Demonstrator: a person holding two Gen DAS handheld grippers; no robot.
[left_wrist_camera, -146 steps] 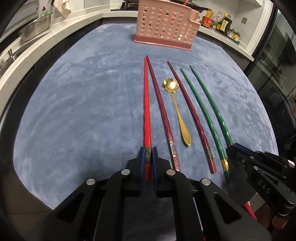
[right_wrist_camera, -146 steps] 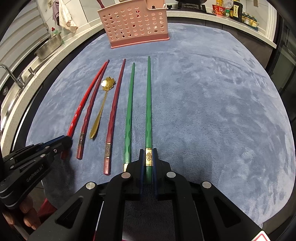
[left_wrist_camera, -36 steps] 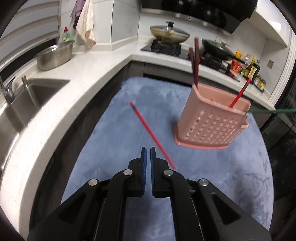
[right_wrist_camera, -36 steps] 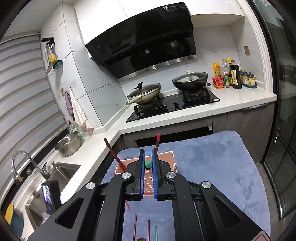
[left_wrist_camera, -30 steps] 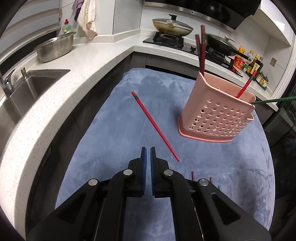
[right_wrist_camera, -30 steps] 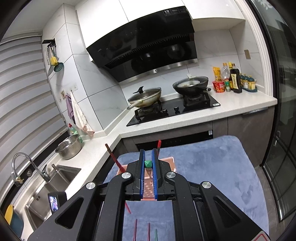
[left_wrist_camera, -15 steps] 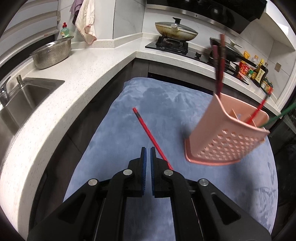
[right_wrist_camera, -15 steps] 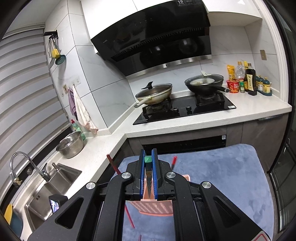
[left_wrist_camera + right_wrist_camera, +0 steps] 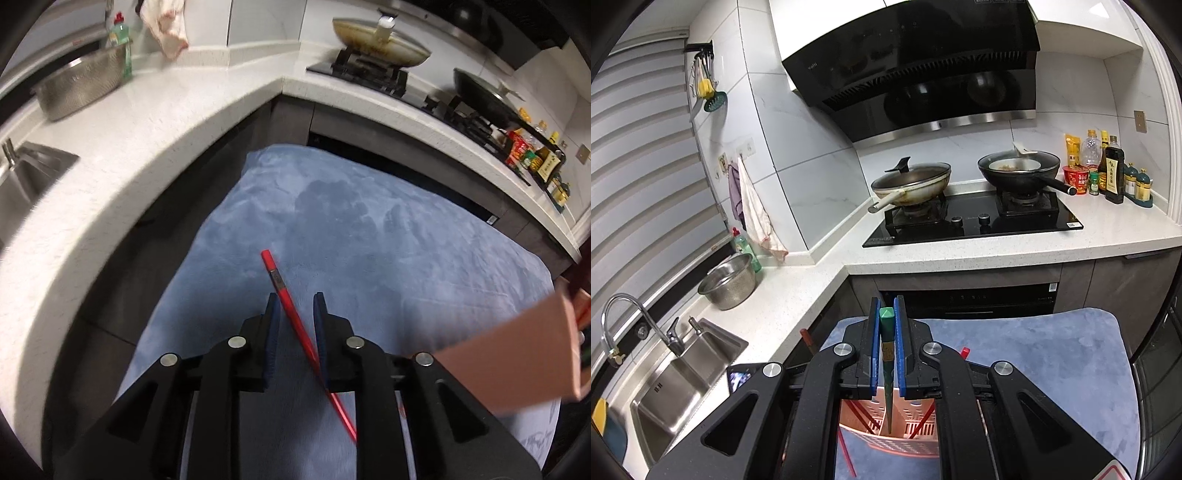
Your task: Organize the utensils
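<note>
Red chopstick (image 9: 295, 317) crossing the gap of the left gripper (image 9: 295, 314) on a slant, leaning against the right finger (image 9: 320, 332), left finger apart from it; jaws parted, so nothing clamped; lower tip reaching down past the linkage toward the blue mat (image 9: 388, 229); likely to drop flat or roll on the mat instead of into the pink holder (image 9: 517, 354), which sits blurred at the right edge of the left view, well off the chopstick's line; cause would be the loose, one-sided contact and the sideways offset from the holder.

Green chopstick (image 9: 886, 350) pinched near its top between the blue pads (image 9: 874, 350) of the right gripper (image 9: 886, 317); jaws closed on it; shaft hanging almost straight down, tip inside the pink holder's opening among red sticks already standing there; risk here looks small: a jam against those sticks, or a nudge that tips the light holder if pushed down hard; release from this height could also let it bounce.

Pose: left tool tilted down over the mat, aimed at the counter corner; right tool held high and level, fingers toward the stove (image 9: 971, 221), directly above the holder.
</note>
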